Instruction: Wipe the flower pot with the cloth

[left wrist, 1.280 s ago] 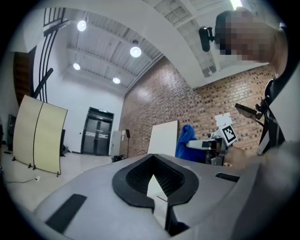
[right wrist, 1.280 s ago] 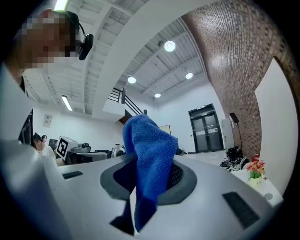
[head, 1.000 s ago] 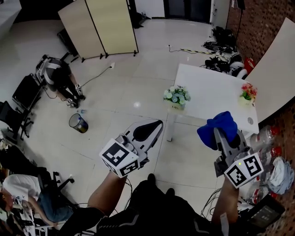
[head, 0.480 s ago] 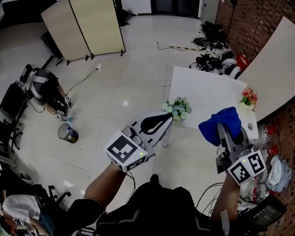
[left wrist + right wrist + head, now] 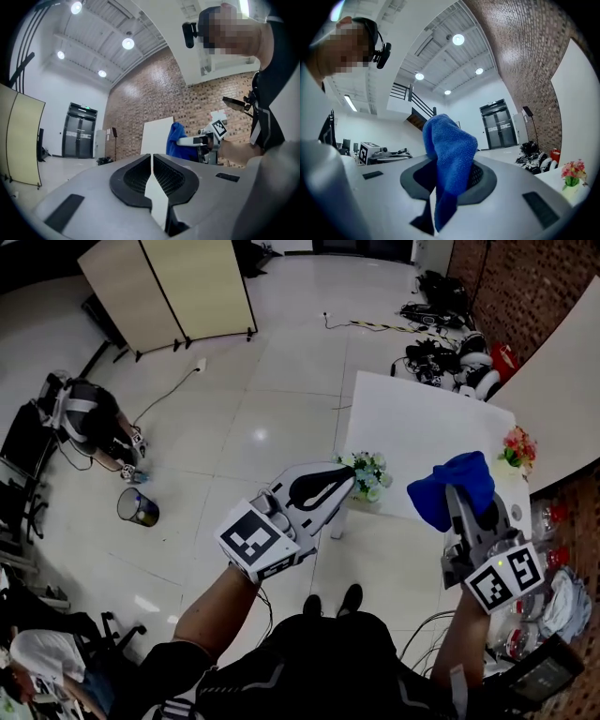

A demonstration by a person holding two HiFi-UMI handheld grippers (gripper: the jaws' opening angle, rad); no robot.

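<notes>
Flower pot (image 5: 367, 476): white-and-green blooms, at the near left corner of the white table (image 5: 422, 427), just beyond the left gripper's tip.
Cloth (image 5: 459, 486): blue, bunched, pinched in the right gripper (image 5: 457, 497) and standing above its jaws.
Left gripper (image 5: 349, 472): level, jaws pressed together, empty.
Arms: both stretched forward, side by side.
Table: a second pot (image 5: 517, 446) with pink flowers at its right edge.
Room: glossy pale floor (image 5: 262, 409), beige folding screen (image 5: 169, 287), brick wall (image 5: 525, 287).

- Two grey two-jaw grippers: left gripper (image 5: 345, 472), right gripper (image 5: 458, 491).
- One blue terry cloth (image 5: 441, 502).
- Two flower pots: white-green flowers pot (image 5: 366, 476), red-pink flowers pot (image 5: 517, 446).
- One white rectangular table (image 5: 422, 423).
- One dark round bin (image 5: 137, 507).
- One beige folding screen (image 5: 169, 287).
</notes>
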